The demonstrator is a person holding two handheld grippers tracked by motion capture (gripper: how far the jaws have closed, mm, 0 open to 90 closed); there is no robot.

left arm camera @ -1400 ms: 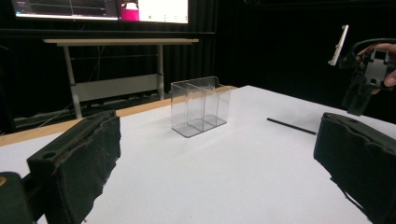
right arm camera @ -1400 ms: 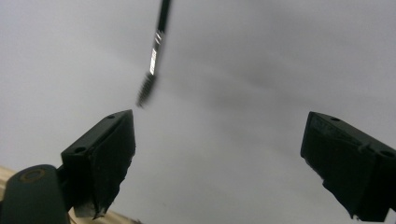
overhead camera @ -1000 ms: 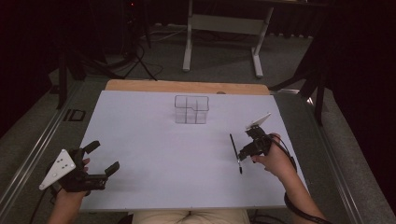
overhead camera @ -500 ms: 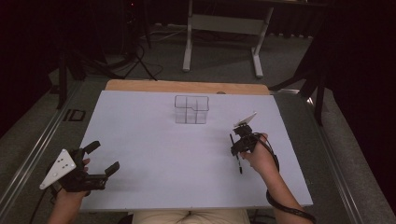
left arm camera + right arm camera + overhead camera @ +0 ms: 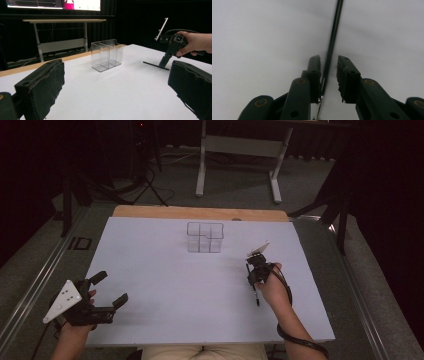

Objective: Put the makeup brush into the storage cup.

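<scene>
A thin black pen (image 5: 256, 296) lies on the white table sheet (image 5: 165, 285) at the right. My right gripper (image 5: 252, 280) points down over the pen's far half. In the right gripper view the pen (image 5: 334, 32) runs between the jaws of the right gripper (image 5: 329, 65), which have just been closing. The left pad is at the pen and a narrow gap remains at the right pad. My left gripper (image 5: 112, 287) rests at the near left corner, wide open and holding nothing. The left gripper view shows the pen (image 5: 153, 65) flat under the right gripper (image 5: 163, 62).
A clear plastic divided box (image 5: 205, 237) stands at the far middle of the sheet, also seen as the clear box (image 5: 107, 55). A wooden board edge (image 5: 200, 212) borders the far side. Beyond it stands a desk frame (image 5: 240, 145) on the floor.
The right gripper has moved left and down onto the pen, and its jaws have narrowed around it. The left gripper has stayed put.
</scene>
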